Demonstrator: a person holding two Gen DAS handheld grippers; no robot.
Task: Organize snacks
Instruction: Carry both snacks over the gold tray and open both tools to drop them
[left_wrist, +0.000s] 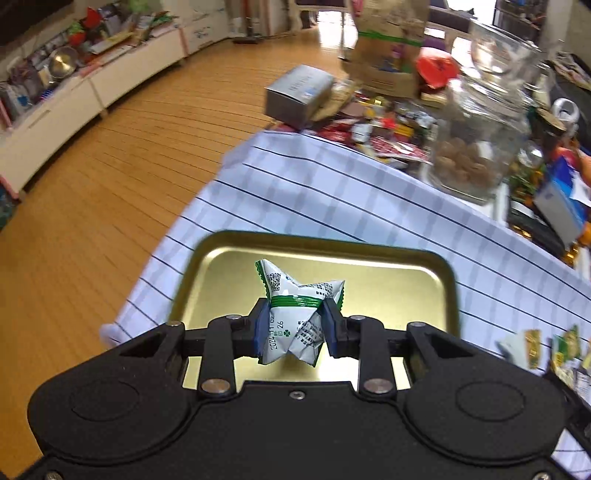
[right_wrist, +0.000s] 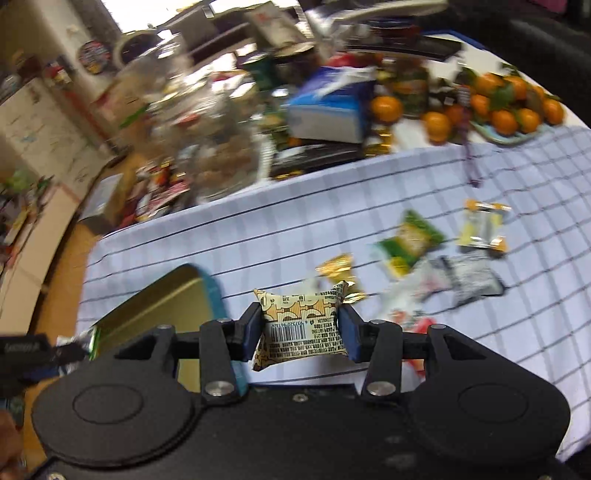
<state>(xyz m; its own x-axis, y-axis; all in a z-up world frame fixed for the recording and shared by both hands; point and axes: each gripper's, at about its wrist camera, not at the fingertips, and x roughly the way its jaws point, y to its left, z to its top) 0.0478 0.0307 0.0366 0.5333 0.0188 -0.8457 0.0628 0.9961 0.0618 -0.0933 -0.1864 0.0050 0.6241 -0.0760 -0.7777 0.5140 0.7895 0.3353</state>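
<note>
My left claw (left_wrist: 295, 325) is matte black plastic with blue pads (left_wrist: 260, 325), silver pivot pins and two round raised discs on its body. My right claw (right_wrist: 301, 328) looks identical: black linkages, blue pads (right_wrist: 348, 332), silver screws.

Right wrist view: loose snack packets (right_wrist: 410, 240) on the tabletop (right_wrist: 295, 229) were motion-smeared, print unreadable. Glass jar (right_wrist: 207, 122) was blurred to streaks. Gold tin tray (right_wrist: 162, 302) was partly hidden behind the right gripper's (right_wrist: 301, 326) body. Left wrist view: packets (left_wrist: 565, 350) were cut off at the right edge.
</note>
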